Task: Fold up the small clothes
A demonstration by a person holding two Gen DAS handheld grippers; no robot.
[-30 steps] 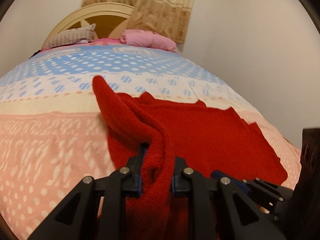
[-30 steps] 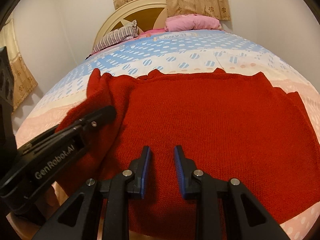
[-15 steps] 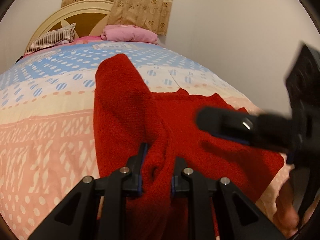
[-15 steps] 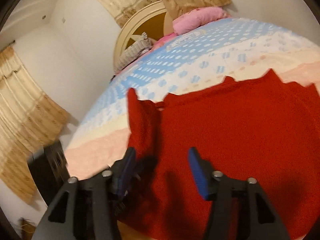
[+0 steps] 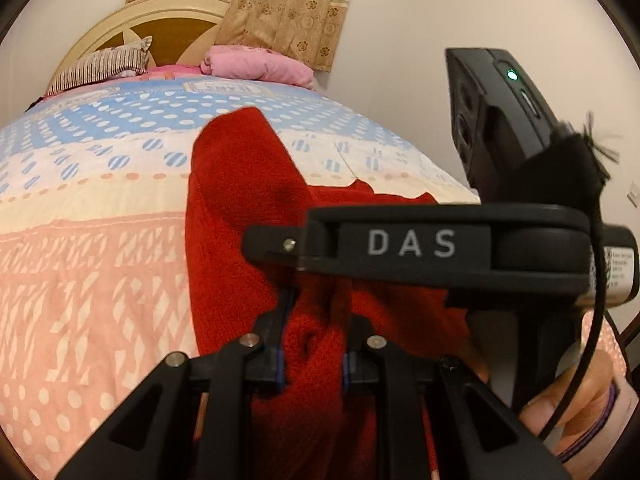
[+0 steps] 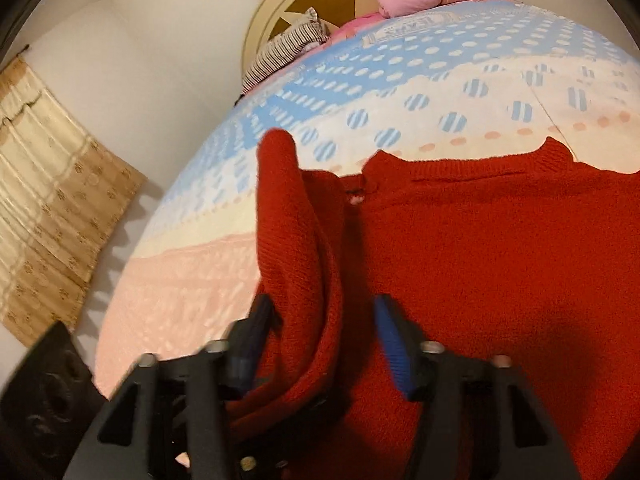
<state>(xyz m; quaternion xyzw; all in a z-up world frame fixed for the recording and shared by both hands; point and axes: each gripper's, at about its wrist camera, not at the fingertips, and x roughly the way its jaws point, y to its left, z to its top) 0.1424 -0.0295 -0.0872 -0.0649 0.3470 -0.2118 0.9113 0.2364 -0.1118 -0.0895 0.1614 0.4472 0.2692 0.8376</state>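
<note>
Red knitted sweater (image 6: 500, 248) spread on the patterned bedspread (image 5: 92, 264), one sleeve (image 5: 240, 184) lifted in my two grippers.

My right gripper's body blocks much of the sweater in the left view; its near hem is cut off. My left gripper (image 5: 314, 344) is clamped on the bunched sleeve. My right gripper (image 6: 324, 340) has just been closing around that sleeve, its pads (image 6: 394, 344) not visibly pressing it.

bed with blue, cream and pink dotted quilt (image 5: 100, 200) | cream arched wooden headboard (image 5: 120, 20) 11 o'clock | beige floral curtain (image 5: 280, 8) 12 o'clock | plain white wall (image 5: 420, 20)
</note>
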